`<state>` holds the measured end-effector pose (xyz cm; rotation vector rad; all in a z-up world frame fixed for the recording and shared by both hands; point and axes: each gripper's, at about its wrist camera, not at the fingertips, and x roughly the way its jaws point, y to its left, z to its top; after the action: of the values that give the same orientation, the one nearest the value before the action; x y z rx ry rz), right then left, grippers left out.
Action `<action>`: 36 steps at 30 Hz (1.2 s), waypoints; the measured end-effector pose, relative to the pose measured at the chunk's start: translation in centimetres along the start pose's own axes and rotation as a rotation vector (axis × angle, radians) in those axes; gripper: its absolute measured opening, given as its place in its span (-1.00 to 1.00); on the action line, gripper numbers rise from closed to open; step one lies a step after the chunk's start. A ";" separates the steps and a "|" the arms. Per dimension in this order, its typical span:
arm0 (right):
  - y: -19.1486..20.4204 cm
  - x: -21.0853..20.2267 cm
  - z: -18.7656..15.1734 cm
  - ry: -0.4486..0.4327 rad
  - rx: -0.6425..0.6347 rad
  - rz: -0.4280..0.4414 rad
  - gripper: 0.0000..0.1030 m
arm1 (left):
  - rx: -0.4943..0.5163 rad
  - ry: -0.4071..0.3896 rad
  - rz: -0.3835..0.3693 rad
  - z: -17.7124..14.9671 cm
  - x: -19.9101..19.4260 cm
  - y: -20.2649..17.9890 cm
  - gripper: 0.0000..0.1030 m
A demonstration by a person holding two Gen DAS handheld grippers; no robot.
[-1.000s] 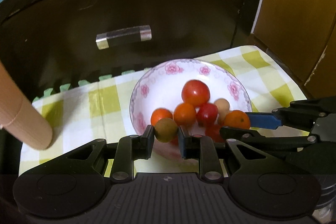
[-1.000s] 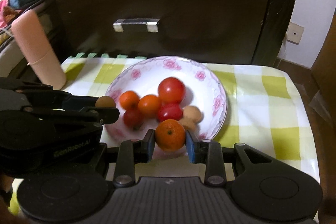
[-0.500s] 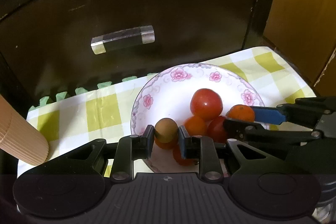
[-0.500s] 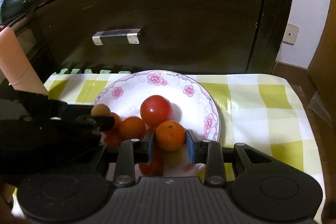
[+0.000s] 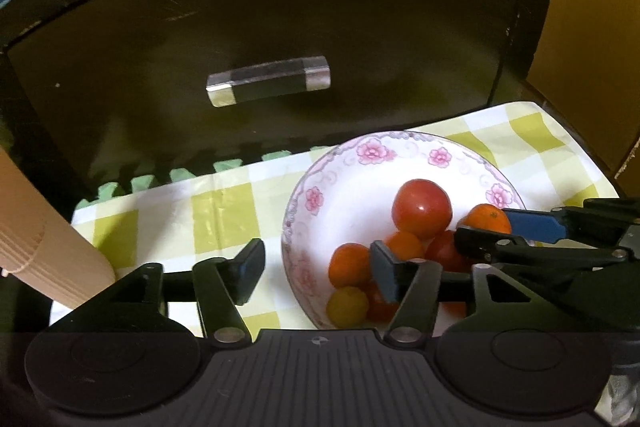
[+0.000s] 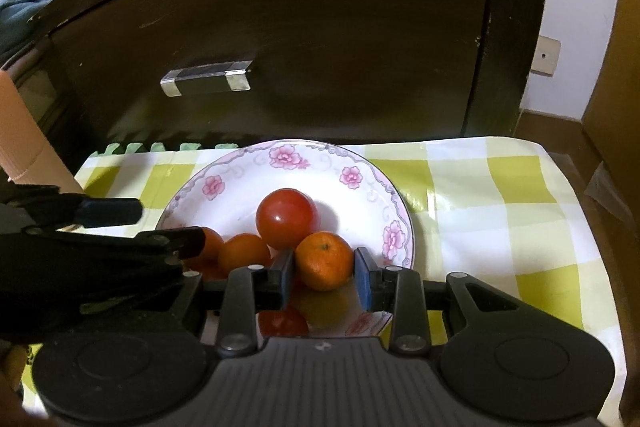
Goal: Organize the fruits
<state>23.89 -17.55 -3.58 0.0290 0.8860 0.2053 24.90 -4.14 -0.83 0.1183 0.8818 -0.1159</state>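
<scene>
left gripper (image 5: 316,271) just opened, brown fruit (image 5: 347,307) dropped into bowl (image 5: 340,163) | right gripper (image 6: 324,273) clamps orange (image 6: 325,261)

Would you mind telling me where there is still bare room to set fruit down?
The far half of the floral bowl, behind the large tomato, is bare, as is the checked cloth to its right. The bowl's near side is crowded with fruit and both grippers.
</scene>
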 end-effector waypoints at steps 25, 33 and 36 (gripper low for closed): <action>0.4 -4.0 -0.3 -0.065 0.032 -0.016 -0.15 | -0.097 -0.068 0.085 -1.3 -4.5 1.9 1.00; 1.8 -8.7 -2.6 -0.091 0.007 -0.008 -0.14 | -0.101 -0.089 0.125 -3.3 -8.0 2.2 1.00; 2.1 -10.6 -3.5 -0.109 0.007 0.004 -0.12 | -0.060 -0.116 0.179 -4.2 -9.9 1.5 1.00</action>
<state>14.35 -17.77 2.59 0.0480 0.7784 0.2021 15.70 -1.48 4.26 0.1323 0.7542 0.0698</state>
